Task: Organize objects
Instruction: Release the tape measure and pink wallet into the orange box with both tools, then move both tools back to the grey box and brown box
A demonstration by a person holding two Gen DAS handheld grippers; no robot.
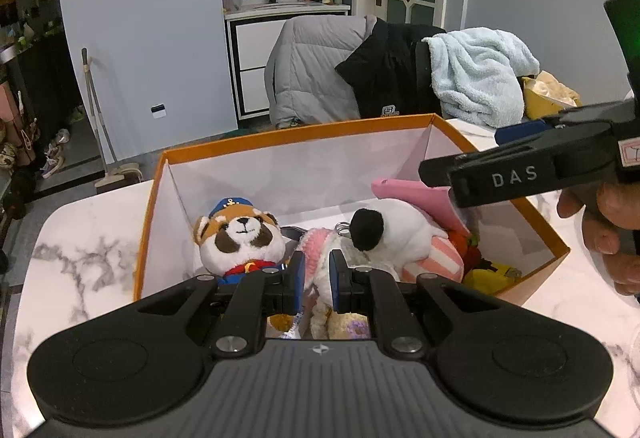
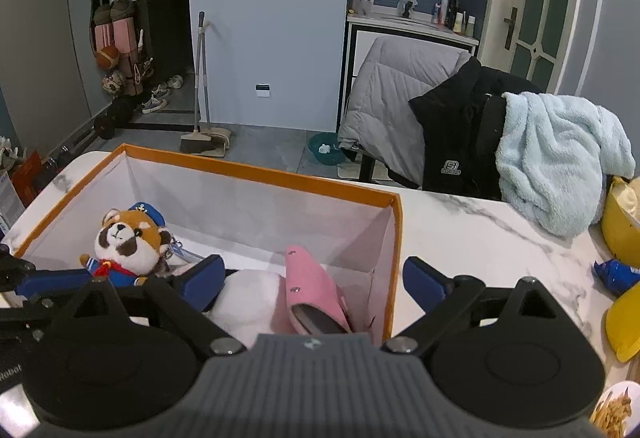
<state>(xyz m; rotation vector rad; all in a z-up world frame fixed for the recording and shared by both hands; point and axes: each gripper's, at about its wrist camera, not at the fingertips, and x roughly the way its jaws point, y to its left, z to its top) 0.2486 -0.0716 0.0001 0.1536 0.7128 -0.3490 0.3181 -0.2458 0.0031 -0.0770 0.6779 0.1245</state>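
- The orange box [image 2: 256, 171] sits on the marble table [image 2: 472, 222], holding a sailor-capped plush [image 2: 128, 242] and a pink slipper [image 2: 312, 286].
- Left gripper [image 1: 316, 278]: jaws clenched, empty, above the toys.
- Right gripper [image 2: 312, 278]: jaws spread wide, straddling the box's right wall, holding nothing.

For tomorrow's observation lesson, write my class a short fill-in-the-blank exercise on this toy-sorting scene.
1. The plush toys lie inside a box with an ____ rim.
2. The red panda plush wears a ____ cap.
3. The right claw has its jaws ____.
4. A light blue towel is draped beside a ____ jacket.

Missing words: orange; blue; open; black
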